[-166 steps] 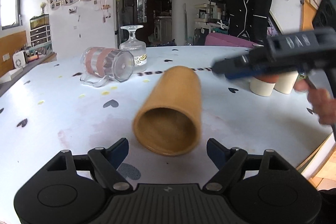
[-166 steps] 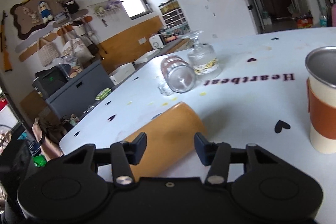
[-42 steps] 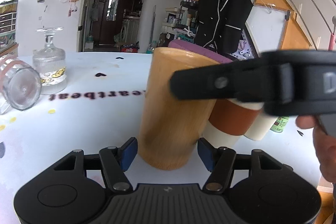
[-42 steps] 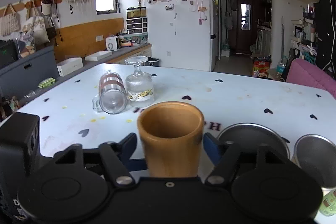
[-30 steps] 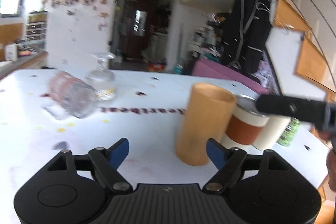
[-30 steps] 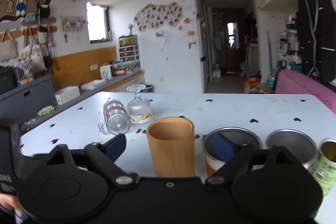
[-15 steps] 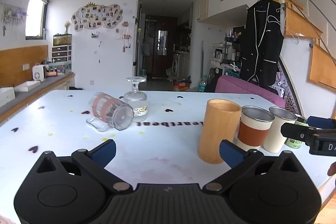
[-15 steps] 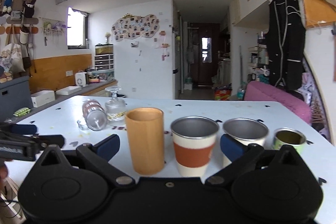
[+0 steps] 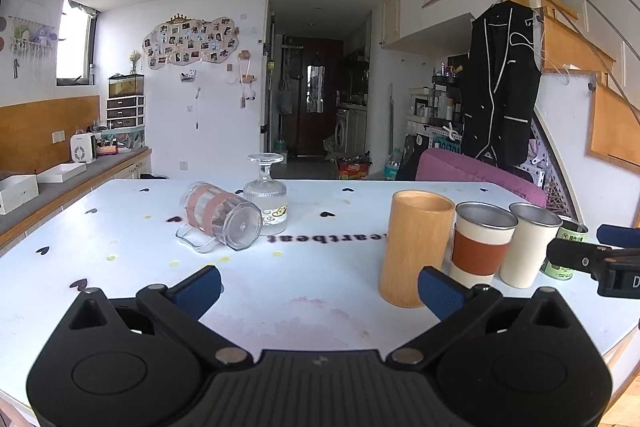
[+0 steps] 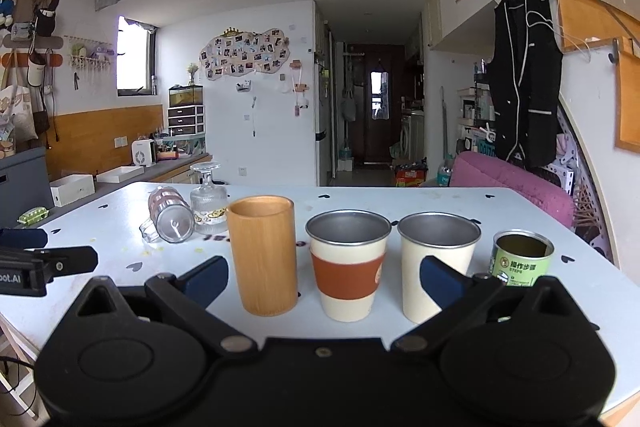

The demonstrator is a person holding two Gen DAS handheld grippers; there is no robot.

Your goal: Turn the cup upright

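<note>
The wooden cup (image 9: pixel 416 247) stands upright on the white table (image 9: pixel 320 307), mouth up; it also shows in the right wrist view (image 10: pixel 264 253). A clear glass mug with pink bands (image 9: pixel 218 221) lies on its side at the back left, also in the right wrist view (image 10: pixel 168 217). A stemmed glass (image 9: pixel 266 195) stands upside down beside it. My left gripper (image 9: pixel 318 291) is open and empty, back from the cups. My right gripper (image 10: pixel 324 279) is open and empty, in front of the row of cups.
To the right of the wooden cup stand a steel cup with a brown sleeve (image 10: pixel 348 263), a plain steel cup (image 10: pixel 436 263) and a green tin (image 10: pixel 522 259). The table's right edge (image 9: pixel 616 343) is near. A pink chair (image 10: pixel 516 187) is behind.
Both grippers have let go of the wooden cup, opened wide and pulled back from it. The cup, lying on its side earlier, now stands upright beside the steel cups.
</note>
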